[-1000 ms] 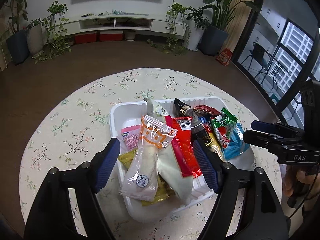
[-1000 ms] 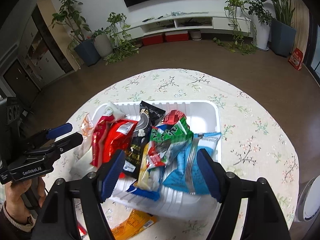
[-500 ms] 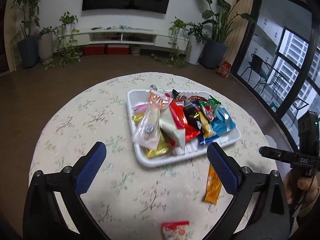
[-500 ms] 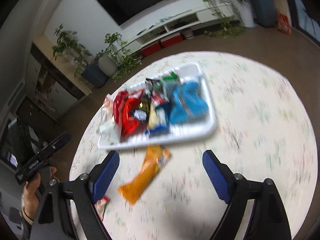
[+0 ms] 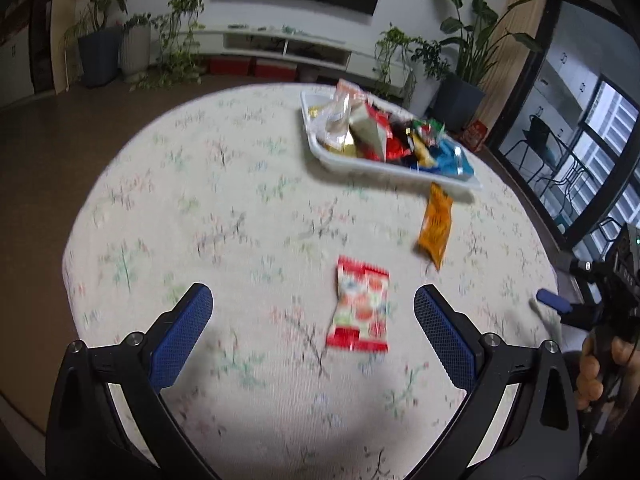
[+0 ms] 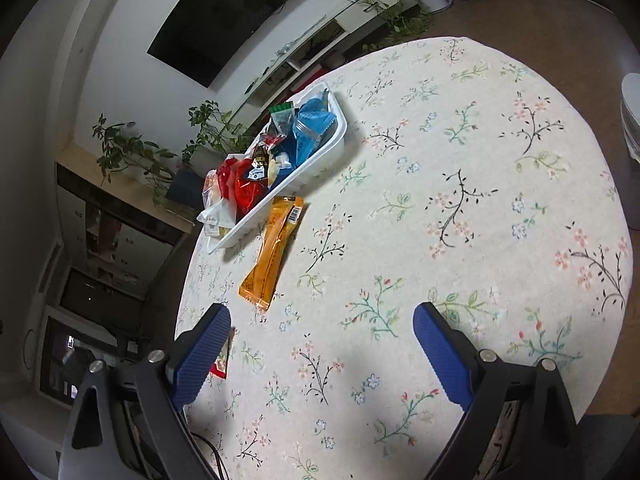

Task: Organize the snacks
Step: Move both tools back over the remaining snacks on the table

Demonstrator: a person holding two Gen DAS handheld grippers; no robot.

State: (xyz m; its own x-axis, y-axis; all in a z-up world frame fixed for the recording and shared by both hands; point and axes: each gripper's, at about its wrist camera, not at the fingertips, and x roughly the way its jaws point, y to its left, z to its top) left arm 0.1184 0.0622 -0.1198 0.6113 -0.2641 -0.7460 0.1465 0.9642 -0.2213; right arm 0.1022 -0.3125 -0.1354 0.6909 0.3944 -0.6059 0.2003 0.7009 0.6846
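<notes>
A white tray [image 5: 332,158] piled with several snack packets stands at the far right of the round floral table; it also shows in the right wrist view [image 6: 316,162]. An orange packet [image 5: 436,228] lies on the cloth just in front of the tray, also in the right wrist view [image 6: 274,248]. A red and white packet [image 5: 360,310] lies nearer, between my left gripper's fingers' line; its edge shows in the right wrist view [image 6: 222,360]. My left gripper [image 5: 314,320] is open and empty above the table. My right gripper [image 6: 322,340] is open and empty; it also shows in the left wrist view [image 5: 560,308].
The table's floral cloth [image 6: 460,200] stretches wide to the right of the tray. Potted plants [image 5: 100,40], a TV shelf [image 5: 280,46] and a glass door [image 5: 592,140] surround the table. A white object [image 6: 632,116] stands beyond the table's right edge.
Both grippers have pulled back from the tray toward the table's near side. The tray now lies far off and the two loose packets have come into view.
</notes>
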